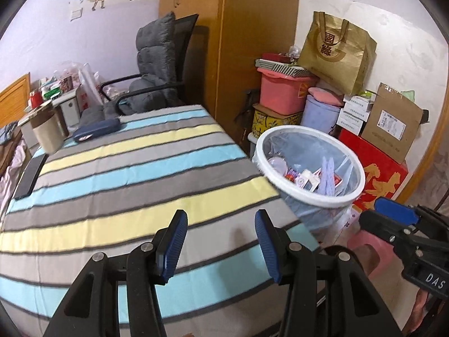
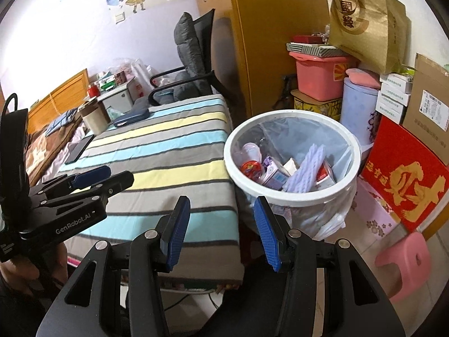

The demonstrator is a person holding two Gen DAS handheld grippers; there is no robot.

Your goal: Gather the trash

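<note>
A white-rimmed trash bin [image 1: 314, 198] [image 2: 291, 198] with a clear liner stands just off the right edge of the striped table [image 1: 126, 168] [image 2: 168, 151]. Several pieces of trash [image 2: 280, 168] lie inside it: cartons, a small bottle and a lavender wrapper. My left gripper [image 1: 221, 216] hovers over the table's near part, open, with nothing between its blue pads. My right gripper [image 2: 221, 205] hangs over the table's near right corner beside the bin, also open and empty. Each gripper shows at the edge of the other's view [image 1: 376, 214] [image 2: 115, 175].
A dark blue case [image 1: 96, 130], a black phone [image 1: 29, 178] and a beige container [image 1: 47, 134] sit at the table's far left. A chair with a grey cushion [image 1: 157, 64] and a wardrobe [image 1: 238, 42] stand behind. Stacked boxes [image 2: 393, 92] and a pink stool [image 2: 404, 264] crowd the bin.
</note>
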